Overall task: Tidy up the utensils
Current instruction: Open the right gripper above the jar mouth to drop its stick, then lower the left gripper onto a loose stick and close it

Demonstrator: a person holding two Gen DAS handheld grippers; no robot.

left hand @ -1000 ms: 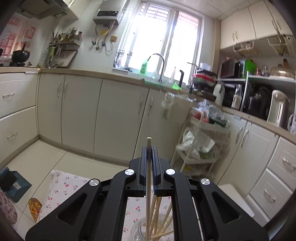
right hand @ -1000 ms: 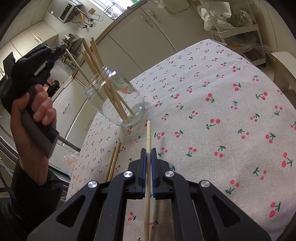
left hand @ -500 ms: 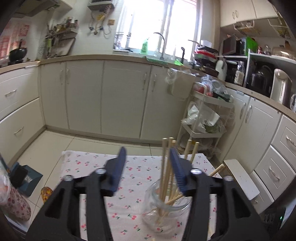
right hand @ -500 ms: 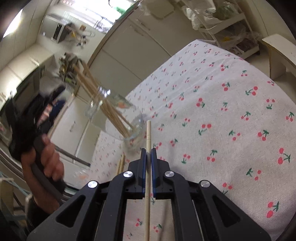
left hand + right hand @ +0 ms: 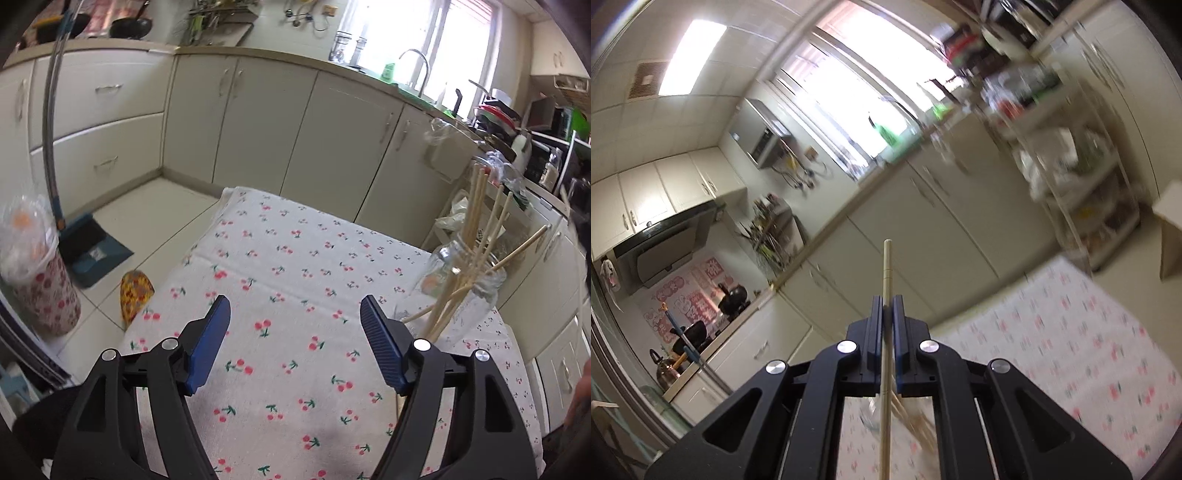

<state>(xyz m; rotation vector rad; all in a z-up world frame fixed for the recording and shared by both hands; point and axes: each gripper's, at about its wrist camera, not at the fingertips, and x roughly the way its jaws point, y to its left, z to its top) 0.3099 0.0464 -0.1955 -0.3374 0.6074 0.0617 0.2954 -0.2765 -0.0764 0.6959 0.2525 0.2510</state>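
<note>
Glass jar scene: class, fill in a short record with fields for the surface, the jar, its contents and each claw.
surface: table under a cherry-print cloth
glass jar: upright on the cloth, right of the left claw
jar contents: several wooden chopsticks, leaning
left claw: open, jaws just been opening, nothing between them
right claw: shut on a single chopstick, raised

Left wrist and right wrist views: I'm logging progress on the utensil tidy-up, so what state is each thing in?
Left tool: open, jaws just widened, nothing between them.
Right tool: shut on a pale wooden chopstick.
Clear glass jar: upright on the cherry-print tablecloth, lidless, holding several wooden chopsticks.
</note>
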